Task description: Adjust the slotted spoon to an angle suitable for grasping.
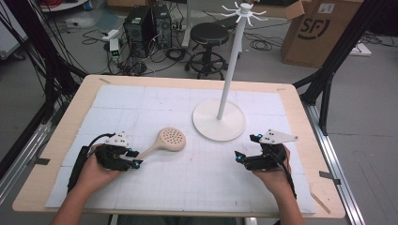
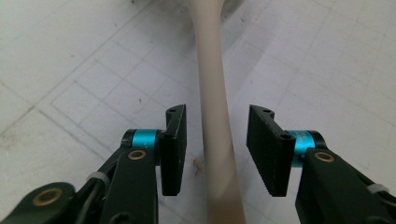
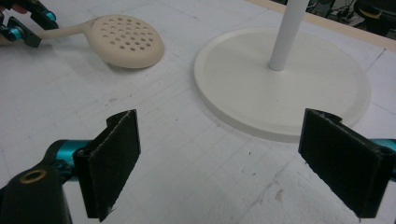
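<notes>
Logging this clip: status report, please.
Left gripper fingers straddle beige perforated plastic skimmer spoon handle, gaps both sides. Right gripper open, idle. Nothing in the way.

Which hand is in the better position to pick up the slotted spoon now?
Left. The left gripper already has the slotted spoon's handle between its jaws, with small gaps on both sides. The right gripper waits open near the stand's base.

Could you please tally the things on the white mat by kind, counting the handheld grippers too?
Perforated cream spoon: 1
White hanger stand: 1
Handheld grippers: 2, the left gripper with its jaws either side of the spoon's handle, and the right gripper
Total: 4
</notes>
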The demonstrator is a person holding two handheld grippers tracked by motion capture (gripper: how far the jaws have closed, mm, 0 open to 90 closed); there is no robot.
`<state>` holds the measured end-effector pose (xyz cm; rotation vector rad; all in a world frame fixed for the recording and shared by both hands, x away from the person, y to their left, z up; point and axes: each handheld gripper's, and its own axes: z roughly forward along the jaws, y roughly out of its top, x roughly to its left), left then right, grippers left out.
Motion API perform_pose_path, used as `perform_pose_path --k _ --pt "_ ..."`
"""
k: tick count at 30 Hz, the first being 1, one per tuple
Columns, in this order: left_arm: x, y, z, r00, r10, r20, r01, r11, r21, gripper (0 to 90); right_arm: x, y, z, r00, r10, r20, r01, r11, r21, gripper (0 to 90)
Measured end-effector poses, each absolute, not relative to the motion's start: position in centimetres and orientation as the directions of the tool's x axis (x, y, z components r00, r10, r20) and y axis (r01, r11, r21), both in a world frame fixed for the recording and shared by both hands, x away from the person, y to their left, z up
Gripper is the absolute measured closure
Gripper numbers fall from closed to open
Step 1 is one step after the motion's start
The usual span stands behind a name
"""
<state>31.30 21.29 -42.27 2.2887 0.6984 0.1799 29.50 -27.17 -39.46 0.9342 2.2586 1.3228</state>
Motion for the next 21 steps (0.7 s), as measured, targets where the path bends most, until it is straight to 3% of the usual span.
perform_pose_path --k 21 --pt "34.8 16.8 -41.2 0.829 0.554 -0.078 0.472 -0.619 0.628 56.7 29.6 -27.1 -39.5 -0.716 0.697 0.033 0.366 0.335 0.868 11.6"
